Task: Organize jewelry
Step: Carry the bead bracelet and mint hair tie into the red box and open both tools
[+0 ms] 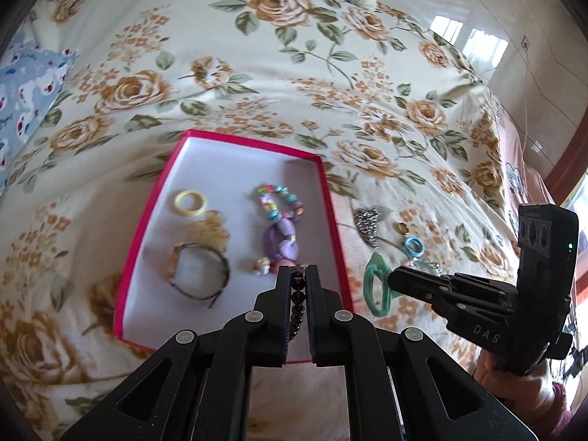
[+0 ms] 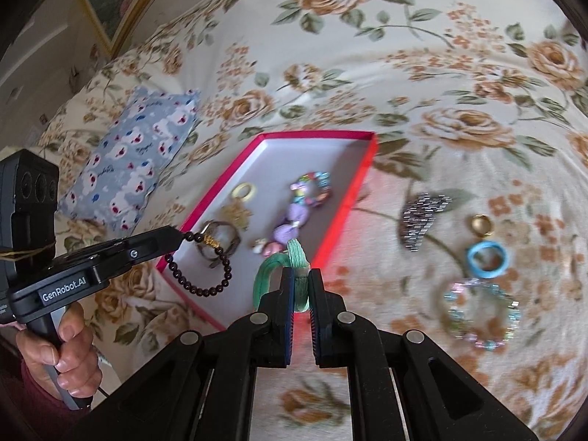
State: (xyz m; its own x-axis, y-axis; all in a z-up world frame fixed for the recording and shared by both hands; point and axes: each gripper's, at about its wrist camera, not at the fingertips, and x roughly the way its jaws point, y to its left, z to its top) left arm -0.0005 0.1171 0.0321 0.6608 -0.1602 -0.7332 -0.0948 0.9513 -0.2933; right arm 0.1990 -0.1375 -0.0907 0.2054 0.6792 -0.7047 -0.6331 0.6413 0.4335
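**Both grippers loaded, drop into box pending**

While both pieces hang above the near end of the shallow red-walled cardboard box with white floor (image 2: 362,169), the step in hand reads as carrying into the box. The left gripper (image 1: 297,275) has its fingers narrow, pinched on a string of dark round beads (image 2: 198,286) that loops freely over the near left corner. The right gripper (image 2: 301,275) is clamped on a green braided cord loop (image 2: 268,275), just over the near right wall.

Next move, as I judge: advance each past the wall, lower, then release.

Room: far half of the floor is bare; the near half holds a yellow ring (image 1: 189,202), a brown bangle (image 1: 200,275) and a purple piece (image 1: 281,240). Still out on the floral bedspread (image 2: 459,92): a silver sequinned piece (image 2: 422,217), a gold ring (image 2: 481,225), a blue ring (image 2: 487,254) and a pastel bead bracelet (image 2: 481,316).
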